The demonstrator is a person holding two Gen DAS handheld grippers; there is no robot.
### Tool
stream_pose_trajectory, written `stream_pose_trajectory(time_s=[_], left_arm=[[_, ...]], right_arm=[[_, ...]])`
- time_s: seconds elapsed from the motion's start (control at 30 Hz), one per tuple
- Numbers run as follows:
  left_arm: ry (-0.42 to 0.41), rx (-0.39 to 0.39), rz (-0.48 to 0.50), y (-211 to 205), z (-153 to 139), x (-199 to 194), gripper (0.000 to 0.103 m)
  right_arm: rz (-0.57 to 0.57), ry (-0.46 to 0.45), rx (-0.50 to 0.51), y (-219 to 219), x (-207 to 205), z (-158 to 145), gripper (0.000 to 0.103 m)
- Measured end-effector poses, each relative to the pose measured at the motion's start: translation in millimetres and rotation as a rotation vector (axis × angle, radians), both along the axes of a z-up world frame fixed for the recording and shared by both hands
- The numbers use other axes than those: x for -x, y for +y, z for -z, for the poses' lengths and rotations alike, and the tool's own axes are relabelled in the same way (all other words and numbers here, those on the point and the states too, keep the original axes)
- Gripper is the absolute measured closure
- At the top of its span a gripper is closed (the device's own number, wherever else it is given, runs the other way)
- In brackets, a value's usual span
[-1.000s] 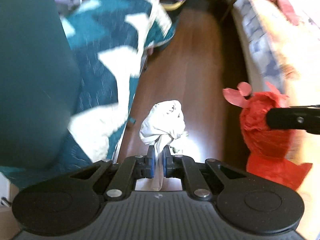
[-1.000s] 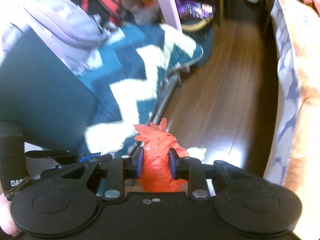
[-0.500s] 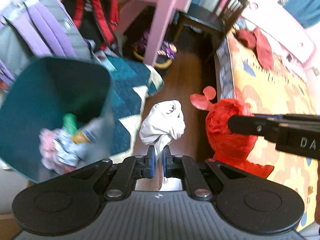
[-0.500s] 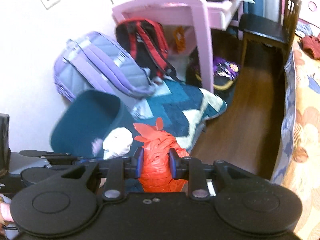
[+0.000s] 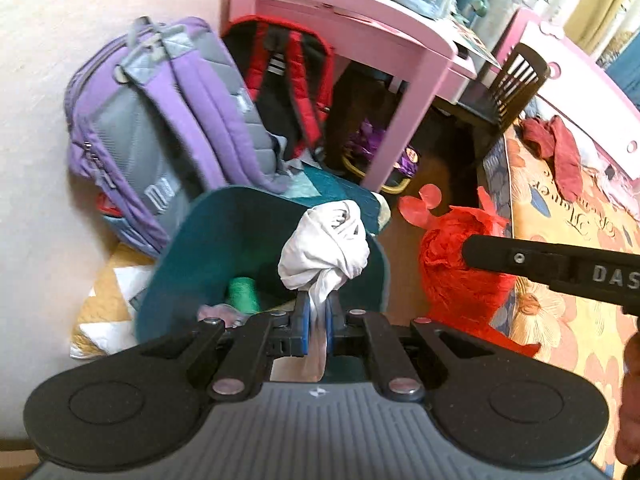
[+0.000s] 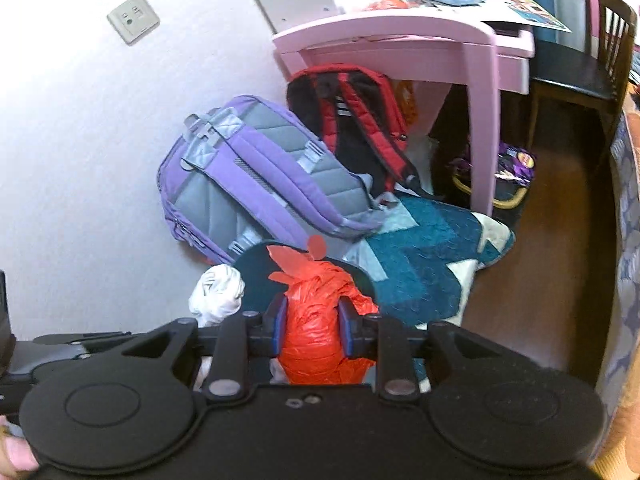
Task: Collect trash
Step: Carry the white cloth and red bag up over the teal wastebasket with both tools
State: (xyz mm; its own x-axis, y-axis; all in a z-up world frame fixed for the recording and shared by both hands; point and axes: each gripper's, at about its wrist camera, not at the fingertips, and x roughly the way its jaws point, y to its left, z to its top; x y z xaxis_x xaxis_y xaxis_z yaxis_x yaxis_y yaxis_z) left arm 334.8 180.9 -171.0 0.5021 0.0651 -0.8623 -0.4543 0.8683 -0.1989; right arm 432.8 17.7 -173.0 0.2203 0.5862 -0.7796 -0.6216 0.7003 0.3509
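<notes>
My left gripper [image 5: 316, 314] is shut on the tail of a knotted white plastic bag [image 5: 326, 246], which hangs over the open teal bin [image 5: 208, 240]. Inside the bin lie a green bottle [image 5: 242, 294] and crumpled wrappers. My right gripper [image 6: 312, 320] is shut on a crumpled red plastic bag [image 6: 316, 332], held above the bin's dark rim [image 6: 256, 260]. In the left wrist view the red bag [image 5: 460, 264] hangs just right of the bin, with a finger of the right gripper across it. The white bag [image 6: 218, 292] shows left of the red one in the right wrist view.
A purple and grey backpack [image 5: 160, 120] and a red and black backpack [image 5: 288, 76] lean against the wall behind the bin. A pink desk [image 6: 420, 44], a dark chair [image 5: 508, 88], a teal patterned rug [image 6: 424, 256] and a flowered bed cover [image 5: 560, 216] surround the wooden floor.
Both grippers have risen from near the floor with their bags. The bin has come into view from above, and both bags now hang over or beside its opening.
</notes>
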Motion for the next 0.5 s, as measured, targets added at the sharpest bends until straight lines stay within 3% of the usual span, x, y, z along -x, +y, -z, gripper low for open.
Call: stream_pose_trajectory(time_s=[0.33,0.5], left_arm=[[0.102,0.017,0.028,58,35,2,0.096],[0.162,0.051,0.034,71,62,-1,0.096]], right_arm=[[0.025,0.051,0.028,67,2,44,0.078],[0.028,0.041,0.1,85,3,67,0.078]])
